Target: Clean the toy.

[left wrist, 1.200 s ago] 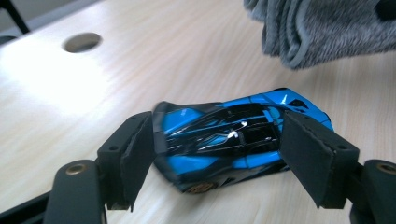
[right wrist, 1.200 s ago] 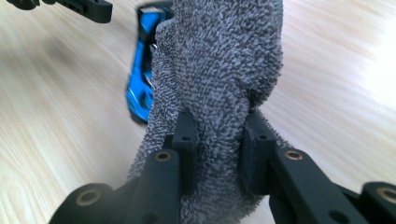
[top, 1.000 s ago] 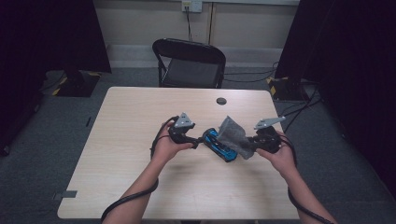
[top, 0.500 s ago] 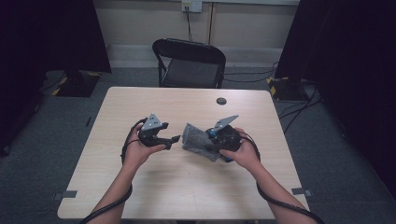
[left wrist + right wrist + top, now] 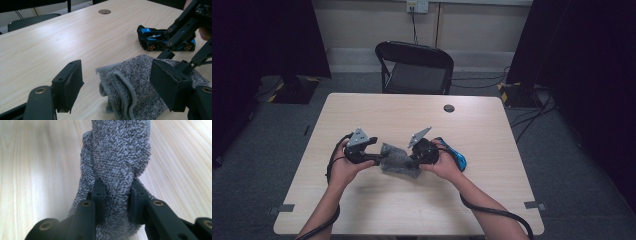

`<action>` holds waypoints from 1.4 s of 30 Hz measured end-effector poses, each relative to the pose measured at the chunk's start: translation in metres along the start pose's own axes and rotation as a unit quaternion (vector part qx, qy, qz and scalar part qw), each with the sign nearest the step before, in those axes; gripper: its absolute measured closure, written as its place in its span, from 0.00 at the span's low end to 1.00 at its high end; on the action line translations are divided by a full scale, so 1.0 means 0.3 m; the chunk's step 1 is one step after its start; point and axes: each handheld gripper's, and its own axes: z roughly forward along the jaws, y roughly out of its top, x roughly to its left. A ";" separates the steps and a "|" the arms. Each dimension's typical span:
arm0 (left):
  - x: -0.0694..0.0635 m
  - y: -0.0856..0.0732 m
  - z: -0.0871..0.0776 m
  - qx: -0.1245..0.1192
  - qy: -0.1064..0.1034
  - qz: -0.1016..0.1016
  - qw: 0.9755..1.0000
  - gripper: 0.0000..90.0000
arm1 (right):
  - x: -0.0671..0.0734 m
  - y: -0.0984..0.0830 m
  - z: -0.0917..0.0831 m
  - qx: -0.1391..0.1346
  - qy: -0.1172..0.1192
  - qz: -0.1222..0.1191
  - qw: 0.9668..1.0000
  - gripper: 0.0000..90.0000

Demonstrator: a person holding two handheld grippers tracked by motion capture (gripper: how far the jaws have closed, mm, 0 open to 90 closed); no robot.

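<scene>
Wood-grain table [image 5: 492, 195], pale and smooth. Grey towel [image 5: 398, 161] sits bunched mid-table, between both grippers. Right gripper [image 5: 116, 195] is clamped on one end of it; left gripper [image 5: 120, 85] has jaws apart around the folded edge, not pressing. Soft, light, floppy terry (grab a corner or hem). Blue toy car [image 5: 160, 38] parked just beyond.
</scene>
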 end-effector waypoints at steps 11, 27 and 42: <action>0.004 -0.037 0.022 0.012 -0.010 0.003 1.000 0.32 | -0.006 0.003 0.054 0.002 -0.012 0.000 1.000 0.53; -0.035 -0.046 0.144 0.051 -0.039 0.020 0.998 0.36 | -0.018 -0.100 -0.026 -0.020 -0.063 0.021 0.998 0.32; -0.038 -0.111 0.080 0.089 -0.050 0.016 0.995 0.39 | -0.084 -0.087 -0.003 -0.021 -0.104 0.027 0.994 0.32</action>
